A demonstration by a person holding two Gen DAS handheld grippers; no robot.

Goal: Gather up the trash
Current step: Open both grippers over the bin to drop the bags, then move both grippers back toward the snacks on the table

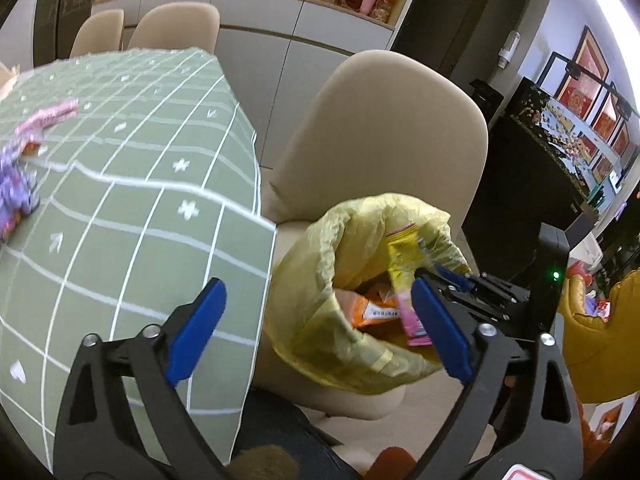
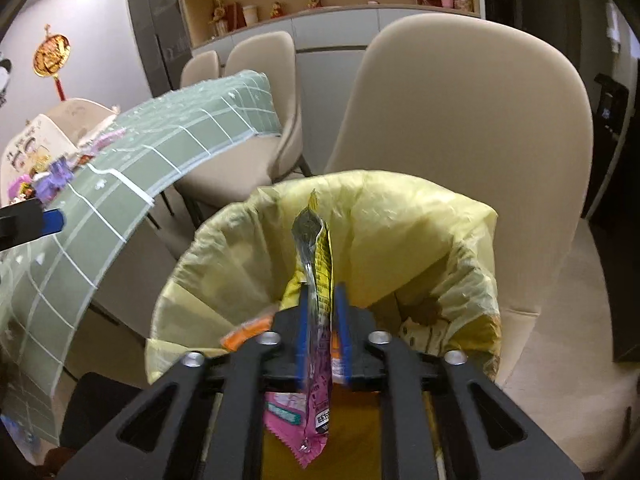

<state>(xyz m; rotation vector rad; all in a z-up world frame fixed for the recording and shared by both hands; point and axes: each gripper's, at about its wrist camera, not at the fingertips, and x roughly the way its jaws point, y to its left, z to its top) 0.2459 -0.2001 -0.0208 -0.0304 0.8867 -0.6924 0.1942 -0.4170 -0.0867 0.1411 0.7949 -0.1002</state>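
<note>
A yellow trash bag [image 1: 352, 344] stands open on a beige chair seat beside the table; it also shows in the right wrist view [image 2: 400, 232]. My right gripper [image 2: 323, 320] is shut on a yellow and pink snack wrapper [image 2: 318, 272] and holds it over the bag's mouth. The same wrapper [image 1: 404, 280] and right gripper [image 1: 456, 280] show in the left wrist view. An orange wrapper [image 1: 372, 310] lies inside the bag. My left gripper [image 1: 320, 320] is open and empty, between the table edge and the bag. Purple and pink wrappers [image 1: 16, 184] lie on the table.
The table has a green checked cloth [image 1: 140, 200] that hangs over its edge. A beige chair [image 1: 392, 132] holds the bag, and more chairs [image 1: 176, 28] stand behind the table. Cabinets and shelves line the back wall. A yellow cushion [image 1: 600, 320] sits at the right.
</note>
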